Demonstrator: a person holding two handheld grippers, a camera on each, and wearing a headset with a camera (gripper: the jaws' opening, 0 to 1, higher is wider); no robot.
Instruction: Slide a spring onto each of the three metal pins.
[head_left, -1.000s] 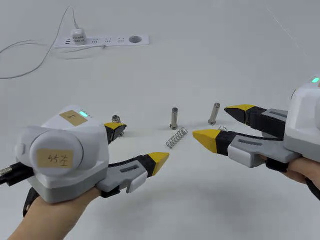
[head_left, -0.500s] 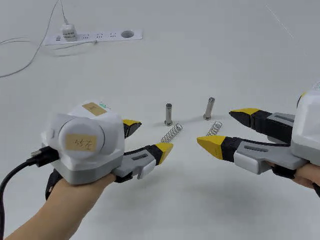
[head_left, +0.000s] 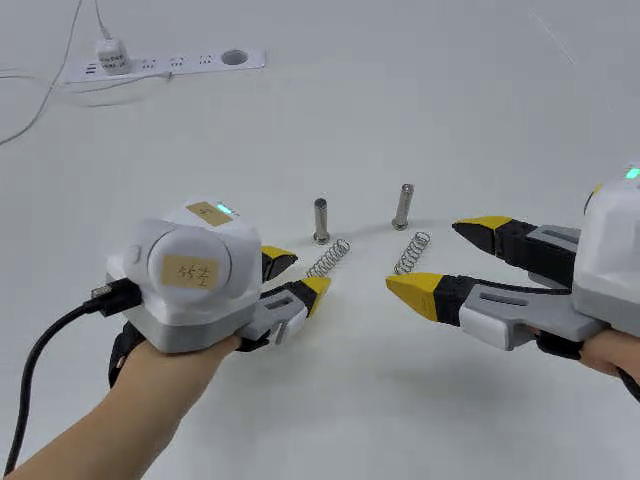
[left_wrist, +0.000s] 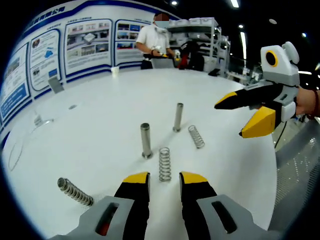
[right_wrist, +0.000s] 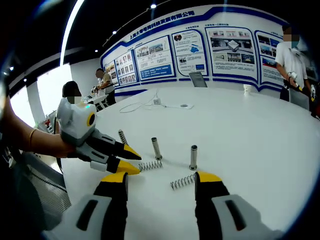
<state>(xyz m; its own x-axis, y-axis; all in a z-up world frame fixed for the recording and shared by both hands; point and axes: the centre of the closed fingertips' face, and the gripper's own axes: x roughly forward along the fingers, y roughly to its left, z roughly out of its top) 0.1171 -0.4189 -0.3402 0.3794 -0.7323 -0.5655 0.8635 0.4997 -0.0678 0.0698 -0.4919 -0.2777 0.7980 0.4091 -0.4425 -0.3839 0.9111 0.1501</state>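
Spring (head_left: 328, 257) lies seemingly just beyond spread left gripper (head_left: 298, 271); right gripper (head_left: 424, 255) spreads wide over open bench (head_left: 400, 400).

The head view looks forward and down from above and behind the left gripper (head_left: 300, 272) and right gripper (head_left: 428, 254), across the table (head_left: 420, 110). It is far enough back to take in the power strip (head_left: 165, 65) at the far side. Each gripper view sits low and close over the table, facing along its own jaws. The left one looks in from the left and the right one from the right. All three share one patch — the pins (head_left: 321, 220) and springs (head_left: 328, 257).
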